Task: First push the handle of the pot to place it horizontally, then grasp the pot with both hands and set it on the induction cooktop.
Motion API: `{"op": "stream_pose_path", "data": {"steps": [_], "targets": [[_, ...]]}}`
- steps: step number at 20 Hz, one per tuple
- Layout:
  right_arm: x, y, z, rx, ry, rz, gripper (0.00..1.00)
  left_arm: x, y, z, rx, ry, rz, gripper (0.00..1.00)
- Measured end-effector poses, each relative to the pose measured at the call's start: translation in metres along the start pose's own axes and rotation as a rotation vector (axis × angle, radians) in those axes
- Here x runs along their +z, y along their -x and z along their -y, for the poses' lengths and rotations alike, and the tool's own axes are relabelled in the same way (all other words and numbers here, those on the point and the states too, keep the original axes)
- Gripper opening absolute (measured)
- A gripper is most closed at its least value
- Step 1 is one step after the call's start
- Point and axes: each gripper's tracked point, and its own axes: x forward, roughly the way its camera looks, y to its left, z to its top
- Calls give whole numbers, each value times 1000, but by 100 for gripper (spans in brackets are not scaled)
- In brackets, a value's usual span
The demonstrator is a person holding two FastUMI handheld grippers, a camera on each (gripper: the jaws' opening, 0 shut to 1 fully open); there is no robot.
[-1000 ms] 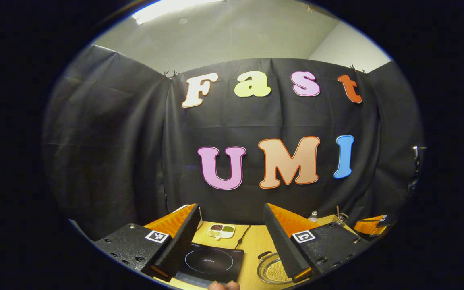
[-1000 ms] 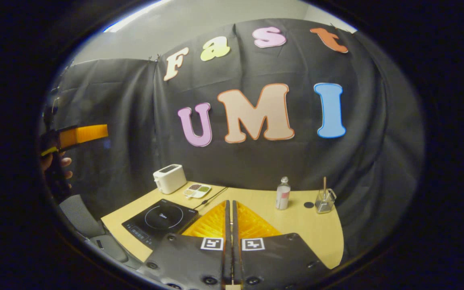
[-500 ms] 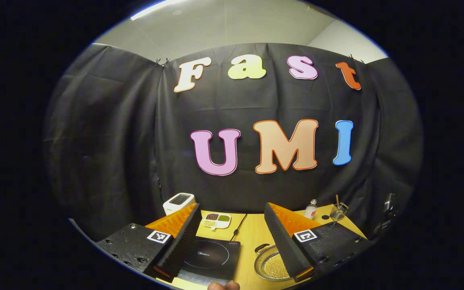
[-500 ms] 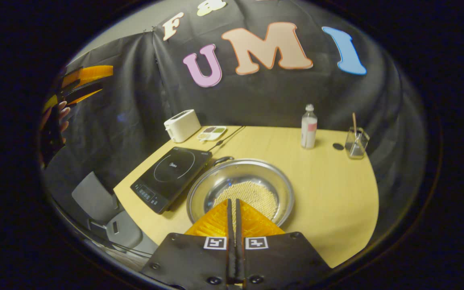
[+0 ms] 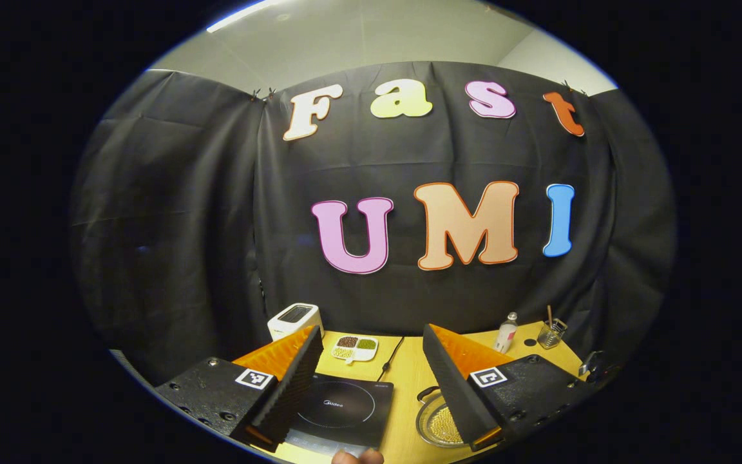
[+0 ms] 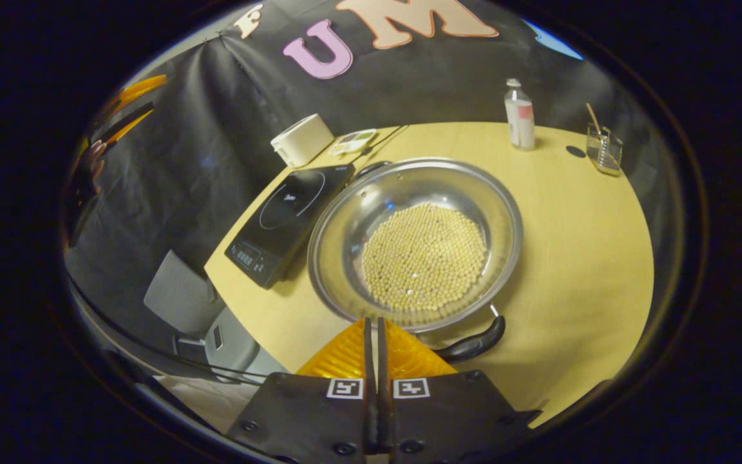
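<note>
Showing the approach to the first step, before any contact. At far left in the right gripper view, the left gripper (image 6: 127,109) hung high and well apart from the table (image 6: 577,212); in its own view its fingers (image 5: 294,377) stood spread wide, holding nothing, presumably kept ready for the later two-handed lift. Next came the toaster (image 6: 301,139) and a small divided dish (image 6: 354,140) at the back edge, then the cooktop (image 6: 290,219), bare on top and lying just beside the pot (image 6: 345,225), so that the transfer would be short. The pot sat on the table near its middle, its bowl holding a flat layer of pale beans (image 6: 424,255); one handle (image 6: 473,347) lay at the near rim and a second (image 6: 371,169) at the far rim, next to the cooktop. Below the near rim, the right gripper (image 6: 374,338) had its jaws pressed together with nothing between them, a closed tip probably chosen to serve as a pusher against the near handle, just to its right. At far right stood a bottle (image 6: 520,116) and a glass (image 6: 603,149) with a stick in it, clear of the working area.
</note>
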Motion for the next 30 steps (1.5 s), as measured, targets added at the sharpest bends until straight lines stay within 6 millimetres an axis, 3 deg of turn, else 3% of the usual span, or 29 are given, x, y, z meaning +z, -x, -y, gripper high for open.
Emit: {"op": "stream_pose_path", "data": {"steps": [4,14,30], "targets": [[-24,-10,12,-41,43,-78,0,-2,-2,1,1,0,-6,96],[-33,-11,40,-101,9,-113,3,-6,-2,0,6,-1,-11,95],[13,-13,105,-202,-25,-70,0,-9,2,-4,33,-5,-18,95]]}}
